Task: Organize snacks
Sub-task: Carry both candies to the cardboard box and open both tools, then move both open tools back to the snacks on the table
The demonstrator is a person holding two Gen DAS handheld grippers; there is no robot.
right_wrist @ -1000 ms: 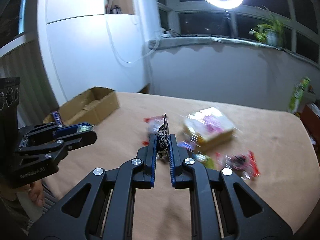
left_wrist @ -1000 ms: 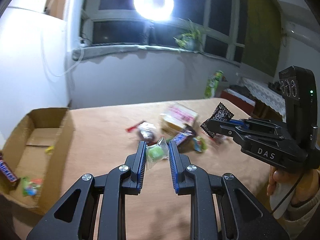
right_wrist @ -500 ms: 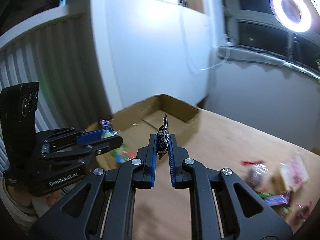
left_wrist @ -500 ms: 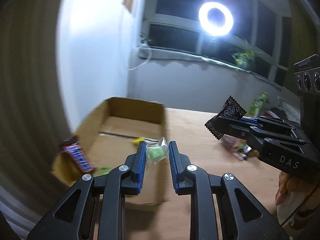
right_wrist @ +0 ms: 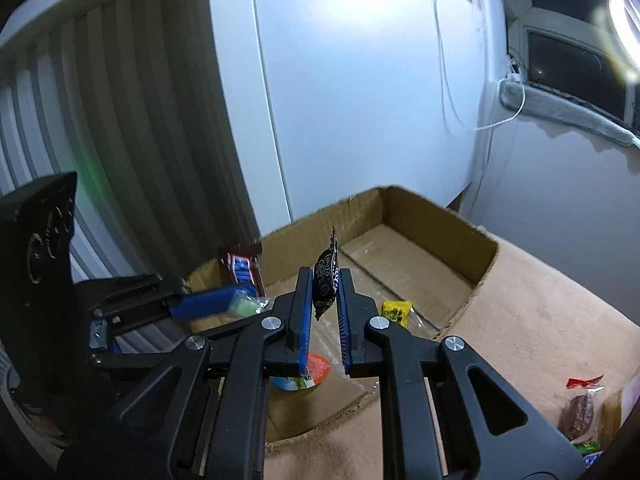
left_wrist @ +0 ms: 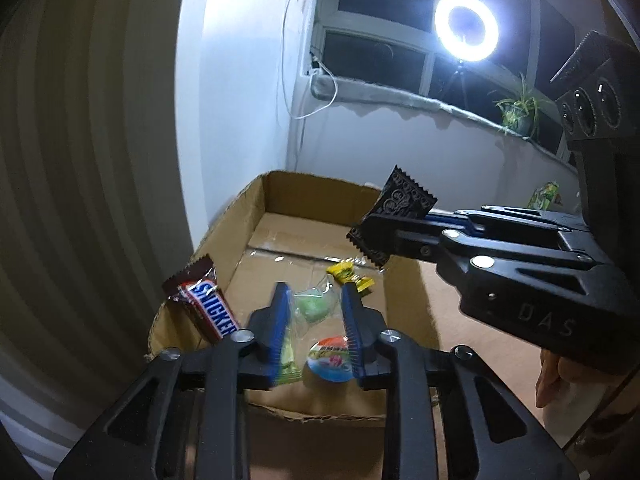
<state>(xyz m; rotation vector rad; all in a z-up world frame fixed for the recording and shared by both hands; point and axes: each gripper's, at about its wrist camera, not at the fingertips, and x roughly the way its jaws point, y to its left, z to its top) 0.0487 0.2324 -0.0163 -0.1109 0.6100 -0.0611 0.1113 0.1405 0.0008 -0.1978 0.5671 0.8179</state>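
Observation:
My left gripper (left_wrist: 316, 300) is shut on a clear-wrapped green candy (left_wrist: 314, 307) above the near end of the open cardboard box (left_wrist: 320, 188). My right gripper (right_wrist: 325, 276) is shut on a black patterned snack packet (right_wrist: 326, 284), held over the box's right side; the packet also shows in the left wrist view (left_wrist: 394, 218). Inside the box lie a Snickers bar (left_wrist: 208, 308) leaning on the left wall, a yellow candy (left_wrist: 350, 276), a round orange-lidded jelly cup (left_wrist: 330, 362) and a green packet (left_wrist: 288, 364).
The box (right_wrist: 440, 216) stands at the table's left end against a white wall and a ribbed panel. More snacks (right_wrist: 580, 412) lie on the tan table (right_wrist: 540, 320) to the right. A ring light (left_wrist: 466, 26) stands at the window.
Both grippers swung left from the snack pile to above the box, each still holding its snack. The box now sits directly below them.

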